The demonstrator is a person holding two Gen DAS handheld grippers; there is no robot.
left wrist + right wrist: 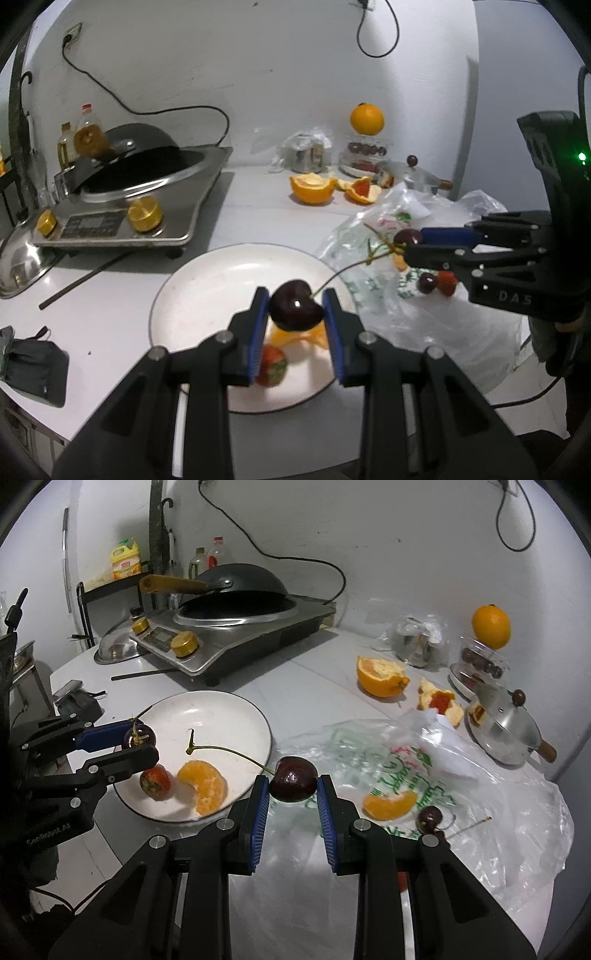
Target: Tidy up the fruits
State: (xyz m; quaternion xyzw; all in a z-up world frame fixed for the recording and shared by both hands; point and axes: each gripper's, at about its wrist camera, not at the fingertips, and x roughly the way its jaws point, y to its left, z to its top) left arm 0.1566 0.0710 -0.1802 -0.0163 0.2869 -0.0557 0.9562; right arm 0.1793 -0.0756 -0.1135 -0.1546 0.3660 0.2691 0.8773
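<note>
My left gripper (295,310) is shut on a dark cherry (294,310) with a long stem, held above the white plate (207,280). On the plate lie a strawberry (272,364) and an orange segment (204,785). My right gripper (291,781) is shut on a second dark cherry (293,778) with a long stem, held over the plastic bag (461,794) beside the plate (229,716). The left gripper (142,744) shows in the right wrist view over the plate. On the bag lie an orange segment (389,805) and another cherry (430,816).
An induction cooker with a black wok (147,177) stands at the back left, a steel lid (18,262) beside it. Peeled orange pieces (314,188), a whole orange (366,119) on a fruit box, a small steel pot (506,727), a chopstick (85,277) and a black pouch (35,365) lie around.
</note>
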